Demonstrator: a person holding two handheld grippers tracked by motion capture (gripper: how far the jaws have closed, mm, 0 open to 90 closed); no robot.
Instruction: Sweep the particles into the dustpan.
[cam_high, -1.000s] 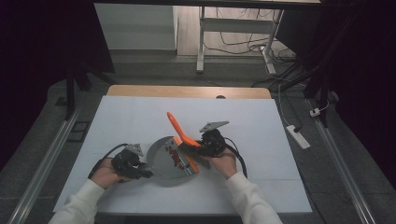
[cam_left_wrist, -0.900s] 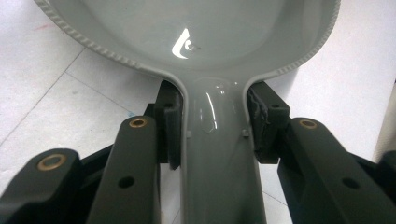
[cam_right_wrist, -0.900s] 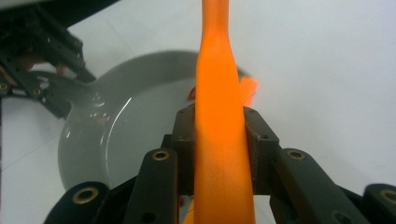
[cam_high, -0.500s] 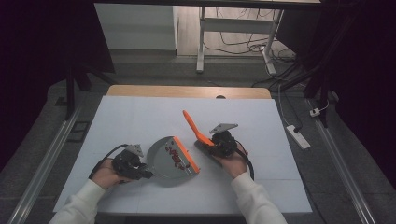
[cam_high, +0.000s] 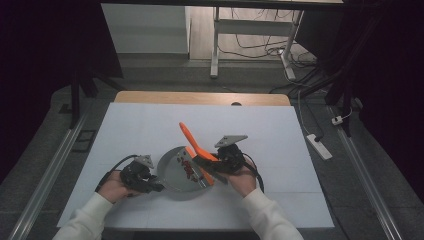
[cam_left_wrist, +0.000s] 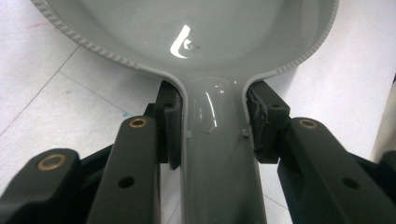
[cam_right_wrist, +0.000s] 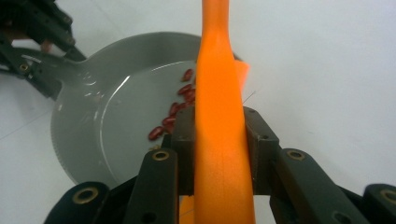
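A grey pan (cam_high: 172, 172) lies on the white table near its front edge, with several red beans (cam_high: 188, 168) at its right side. My left gripper (cam_high: 152, 185) is shut on the pan's handle (cam_left_wrist: 215, 154), its pads pressing both sides just below the bowl (cam_left_wrist: 201, 28). My right gripper (cam_high: 212, 164) is shut on an orange spatula (cam_high: 192, 142), whose handle slants up and back to the left while its blade rests at the pan's right rim. From the right gripper (cam_right_wrist: 219, 130), the orange handle (cam_right_wrist: 217, 70) crosses over the beans (cam_right_wrist: 175, 112) and pan (cam_right_wrist: 116, 130).
The white table top (cam_high: 270, 130) stretches wide behind and to both sides of the pan. A wooden strip (cam_high: 200, 98) marks the far edge. On the floor to the right lies a power strip (cam_high: 318, 146); metal frame legs (cam_high: 216, 45) stand beyond the table.
The right gripper and spatula swung to the right and then came back left, so the handle again leans over the pan. The left gripper and pan stayed put.
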